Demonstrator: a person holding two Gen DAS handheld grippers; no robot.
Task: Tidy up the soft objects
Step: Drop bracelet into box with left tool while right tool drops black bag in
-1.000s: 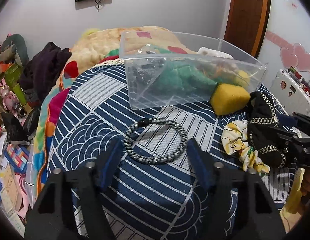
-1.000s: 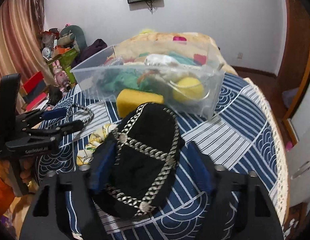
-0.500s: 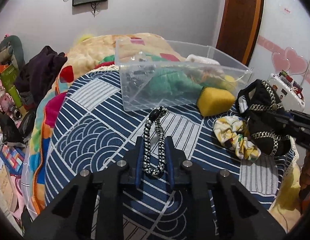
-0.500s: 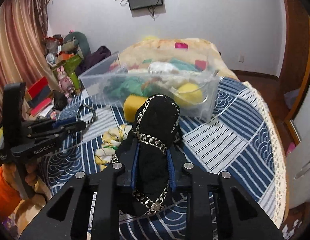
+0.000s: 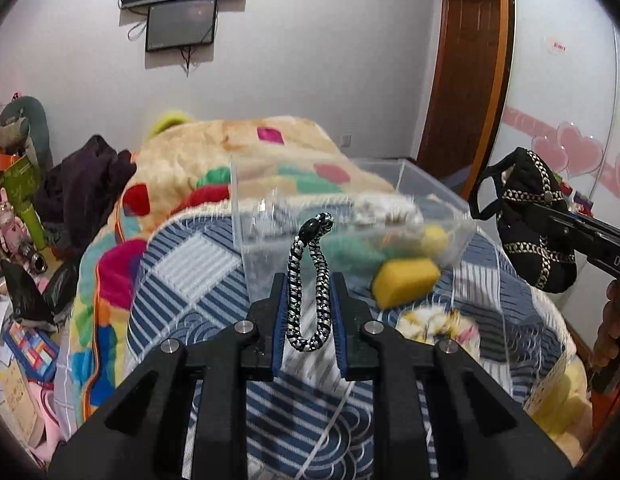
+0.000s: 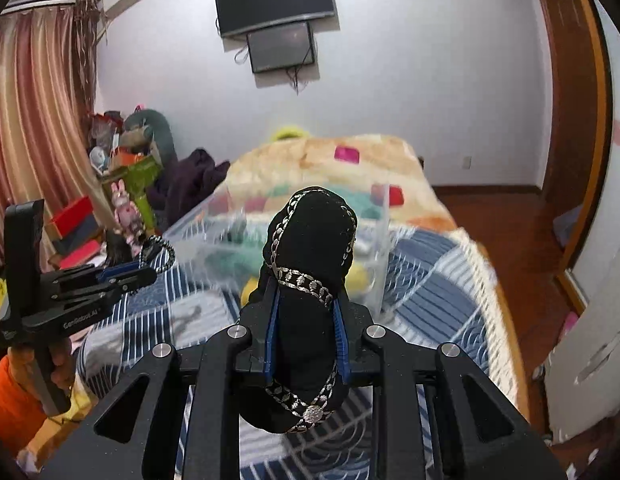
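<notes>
My left gripper [image 5: 309, 280] is shut on a black-and-white braided rope loop [image 5: 310, 280] and holds it in the air in front of the clear plastic bin [image 5: 266, 272]. My right gripper [image 6: 304, 300] is shut on a black cap with silver chain trim [image 6: 310, 256], lifted above the bed. The cap also shows at the right of the left wrist view [image 5: 529, 232]. The bin [image 6: 214, 236] holds green, white and yellow soft things. A yellow sponge [image 5: 405, 282] and a floral scrunchie [image 5: 437, 322] lie on the bedspread by the bin.
The blue striped bedspread [image 5: 190, 280] covers the bed, with a colourful fleece blanket [image 5: 214, 148] behind the bin. Clutter and boxes [image 5: 18, 216] fill the floor at the left. A wooden door [image 5: 465, 64] stands at the right. The left gripper shows in the right wrist view [image 6: 126, 276].
Both grippers closed on their objects, the left on the rope loop and the right on the cap, and have lifted them off the bedspread towards the bin.
</notes>
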